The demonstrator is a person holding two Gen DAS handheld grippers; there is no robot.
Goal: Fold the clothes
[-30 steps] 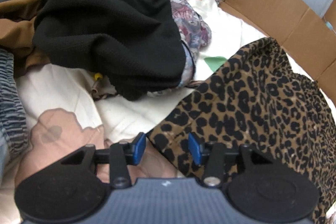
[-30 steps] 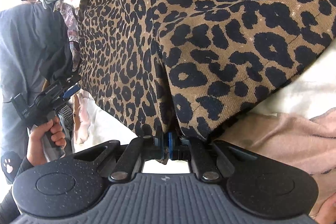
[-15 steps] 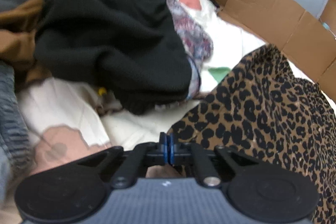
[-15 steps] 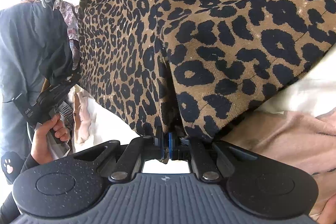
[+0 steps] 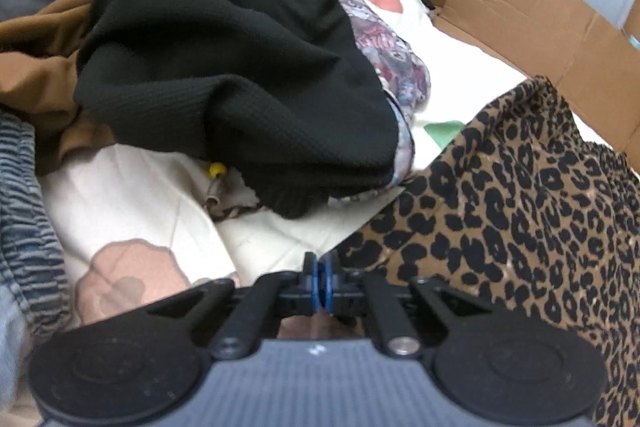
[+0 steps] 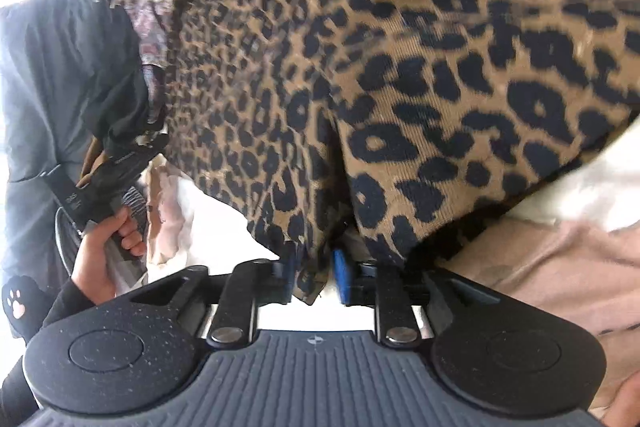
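Leopard garment (image 6: 400, 67) lies on the bed (image 5: 140, 187), running from both tools toward 1 o'clock. Right tool (image 6: 314, 277) is nearer: hem corner sits between its jaws, which are opening, pads off the cloth. Left tool (image 5: 320, 285) is nearly clenched and opening slightly, at the garment's 9 o'clock edge; can't tell if cloth is pinched. Far hem is cut off.

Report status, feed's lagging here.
Right gripper opening, leopard-print garment hem between pads. Left gripper opening, nothing visibly gripped. Black garment heaped nearby.
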